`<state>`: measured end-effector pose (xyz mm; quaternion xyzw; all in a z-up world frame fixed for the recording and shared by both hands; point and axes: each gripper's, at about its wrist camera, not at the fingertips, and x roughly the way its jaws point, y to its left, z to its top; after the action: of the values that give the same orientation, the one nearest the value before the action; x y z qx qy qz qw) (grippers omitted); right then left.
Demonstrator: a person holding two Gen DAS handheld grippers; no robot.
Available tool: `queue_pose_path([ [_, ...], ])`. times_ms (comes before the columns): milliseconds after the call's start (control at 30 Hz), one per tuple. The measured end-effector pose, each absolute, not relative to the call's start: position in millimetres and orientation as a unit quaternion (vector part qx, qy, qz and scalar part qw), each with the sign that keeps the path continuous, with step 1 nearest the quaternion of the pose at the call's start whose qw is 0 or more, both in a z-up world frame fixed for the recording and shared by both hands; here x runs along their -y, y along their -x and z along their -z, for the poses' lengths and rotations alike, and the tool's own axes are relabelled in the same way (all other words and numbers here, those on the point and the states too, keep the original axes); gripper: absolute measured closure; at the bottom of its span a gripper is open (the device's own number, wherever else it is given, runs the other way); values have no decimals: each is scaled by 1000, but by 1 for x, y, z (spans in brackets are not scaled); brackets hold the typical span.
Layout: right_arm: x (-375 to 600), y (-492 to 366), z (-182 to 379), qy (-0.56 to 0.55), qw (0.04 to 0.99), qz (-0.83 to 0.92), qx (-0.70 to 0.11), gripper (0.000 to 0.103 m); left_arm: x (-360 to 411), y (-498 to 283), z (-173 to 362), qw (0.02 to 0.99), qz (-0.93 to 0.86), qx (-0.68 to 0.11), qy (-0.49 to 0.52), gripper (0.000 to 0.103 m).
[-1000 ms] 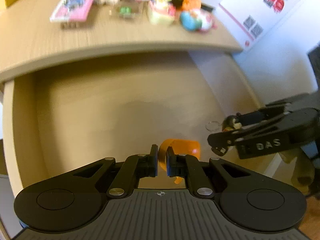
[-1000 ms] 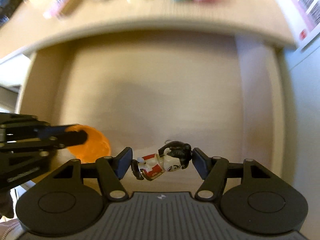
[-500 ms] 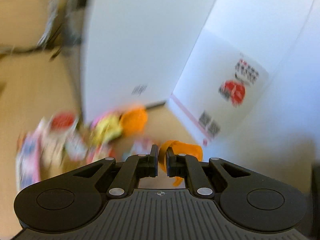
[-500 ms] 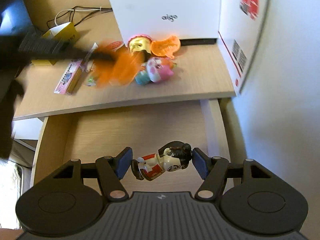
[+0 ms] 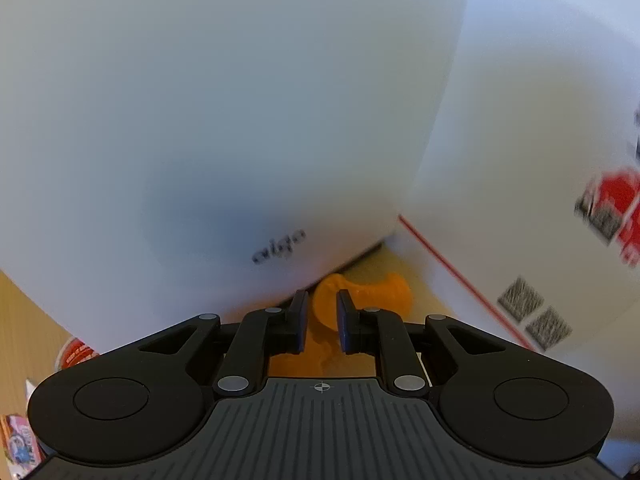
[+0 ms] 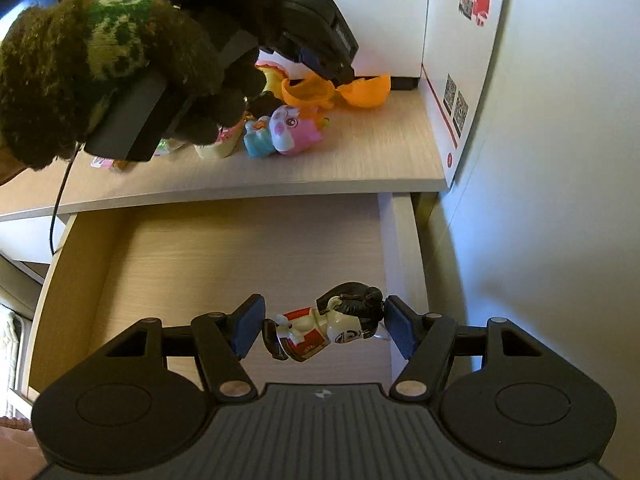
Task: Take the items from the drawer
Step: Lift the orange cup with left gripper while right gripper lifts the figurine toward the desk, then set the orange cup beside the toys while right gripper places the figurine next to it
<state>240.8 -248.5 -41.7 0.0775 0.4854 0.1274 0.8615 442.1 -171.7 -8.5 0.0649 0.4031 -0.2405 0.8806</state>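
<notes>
My left gripper (image 5: 322, 316) is clamped on the rim of an orange plastic shell (image 5: 362, 294), its two pads pressed close on either side of the thin wall. It hangs just above the far end of the desk top (image 6: 360, 156), hard by the white box (image 5: 200, 120) printed "aigo". A second orange shell (image 6: 306, 90) lies on the desk right beside the one I hold. In the right wrist view, my left arm shows in a shaggy brown-and-green sleeve (image 6: 80, 60).

My right gripper (image 6: 324, 326) grips a small figurine (image 6: 324, 326) — black hair, white face, red and white body — lying crosswise between the blue pads, head to the right, feet to the left. It is held above the near right part of the open drawer (image 6: 220, 256), whose pale wood floor is bare where I can see it.

On the desk beyond the drawer lie the other toys: a pink and blue one (image 6: 284, 136) toward the middle, a cream-coloured one (image 6: 218, 144) just to its left, partly hidden by my sleeve. A white carton (image 6: 460, 52) with red print and square codes stands along the right edge of the desk.
</notes>
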Motion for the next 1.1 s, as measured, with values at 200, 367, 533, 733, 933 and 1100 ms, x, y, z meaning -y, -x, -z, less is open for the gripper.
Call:
queue_pose_path([
  [200,259,-244,34,-90,875,-114,-461,37,129,-412,-32,907,243,-345,-5,86],
  [367,270,-257,13,-102,894,-95,-426,37,70,-372,-41,921,195,-335,39,87],
  [533,265,-293,-6,-104,914,-79,-385,37,9,-323,-32,922,121,-349,113,87],
  [733,250,-345,-8,-102,933,-86,-334,37,-64,-265,-29,920,52,-365,136,87],
  [933,231,-398,19,-113,931,-110,-329,37,-99,-222,-21,916,-5,-384,120,87],
  [1100,205,-408,36,-48,932,-130,-336,37,-108,-203,-15,916,3,-391,88,87],
])
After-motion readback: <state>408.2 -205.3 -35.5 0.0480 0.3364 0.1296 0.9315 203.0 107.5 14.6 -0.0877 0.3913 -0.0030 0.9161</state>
